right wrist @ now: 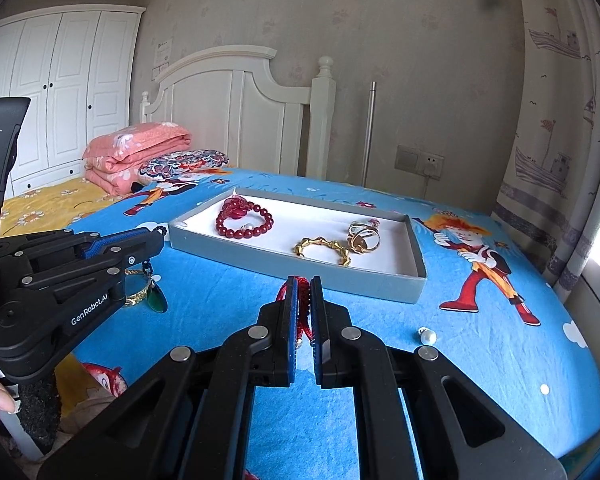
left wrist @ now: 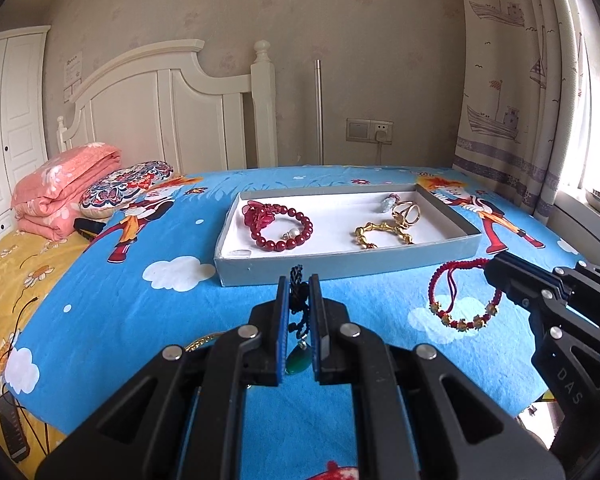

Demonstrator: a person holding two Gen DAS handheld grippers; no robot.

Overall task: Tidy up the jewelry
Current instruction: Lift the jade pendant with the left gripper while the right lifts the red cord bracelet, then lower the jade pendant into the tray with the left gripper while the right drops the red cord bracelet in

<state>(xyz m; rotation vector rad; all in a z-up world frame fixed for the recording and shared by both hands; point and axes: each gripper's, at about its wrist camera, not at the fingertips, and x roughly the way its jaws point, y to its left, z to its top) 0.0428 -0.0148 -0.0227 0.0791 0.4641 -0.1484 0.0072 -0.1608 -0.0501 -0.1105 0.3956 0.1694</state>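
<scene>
Grey tray with bracelets

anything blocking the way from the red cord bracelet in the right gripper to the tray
Nothing visible does. The right gripper is shut on the red cord bracelet, and only bare blue bedsheet lies between it and the tray. The tray's near wall is low.

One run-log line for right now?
left gripper: shut on black cord necklace | right gripper: shut on red braided bracelet | tray: red bead bracelet, gold bracelet inside
</scene>
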